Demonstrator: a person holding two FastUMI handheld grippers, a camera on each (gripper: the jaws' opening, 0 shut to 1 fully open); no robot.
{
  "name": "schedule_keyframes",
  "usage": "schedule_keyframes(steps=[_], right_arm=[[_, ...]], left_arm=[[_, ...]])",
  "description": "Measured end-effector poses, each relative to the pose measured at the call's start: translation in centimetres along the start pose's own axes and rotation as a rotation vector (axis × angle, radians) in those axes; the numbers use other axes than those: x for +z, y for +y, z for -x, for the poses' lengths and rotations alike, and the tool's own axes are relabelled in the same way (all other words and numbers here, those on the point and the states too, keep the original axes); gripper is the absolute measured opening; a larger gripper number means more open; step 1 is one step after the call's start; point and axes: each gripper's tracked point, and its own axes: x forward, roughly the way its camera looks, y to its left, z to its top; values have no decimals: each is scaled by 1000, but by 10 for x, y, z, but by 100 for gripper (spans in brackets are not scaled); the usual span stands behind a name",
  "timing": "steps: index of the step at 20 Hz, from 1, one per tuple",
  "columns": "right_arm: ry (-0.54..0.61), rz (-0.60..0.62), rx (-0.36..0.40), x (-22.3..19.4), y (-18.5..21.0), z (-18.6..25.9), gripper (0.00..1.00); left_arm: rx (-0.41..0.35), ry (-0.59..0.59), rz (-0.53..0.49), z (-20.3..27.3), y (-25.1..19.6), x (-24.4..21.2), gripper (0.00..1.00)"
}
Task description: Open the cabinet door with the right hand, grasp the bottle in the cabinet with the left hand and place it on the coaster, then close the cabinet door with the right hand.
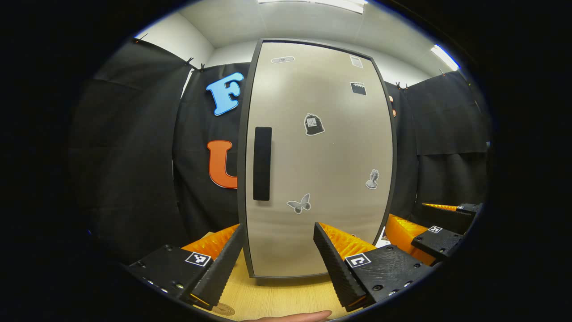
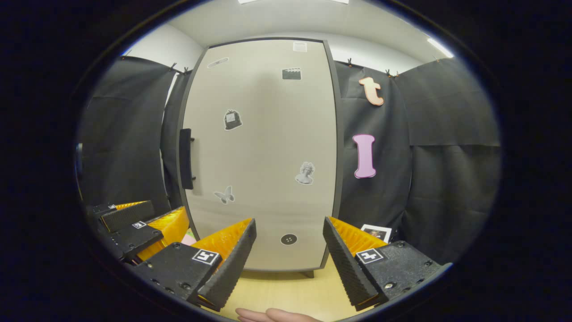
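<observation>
Nothing is done yet: the cabinet door (image 2: 261,152) stands closed ahead of my right gripper (image 2: 289,259), whose jaws are spread wide and hold nothing. My left gripper (image 1: 279,264) is likewise released, empty. The bottle must be behind the door; I cannot see it. Opening, fetching, placing and closing all remain. The handle (image 2: 186,158) sits up and to the left of my right gripper, by the door's left edge. The table (image 2: 286,290) lies bare below my fingers, giving room to advance.
</observation>
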Motion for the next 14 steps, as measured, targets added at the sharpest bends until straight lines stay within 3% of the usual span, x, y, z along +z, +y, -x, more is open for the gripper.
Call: schedule_keyframes(steps=[14], right_arm=[[4, 3, 5, -4, 3, 3, 96]], left_arm=[[15, -4, -4, 8, 4, -1, 93]])
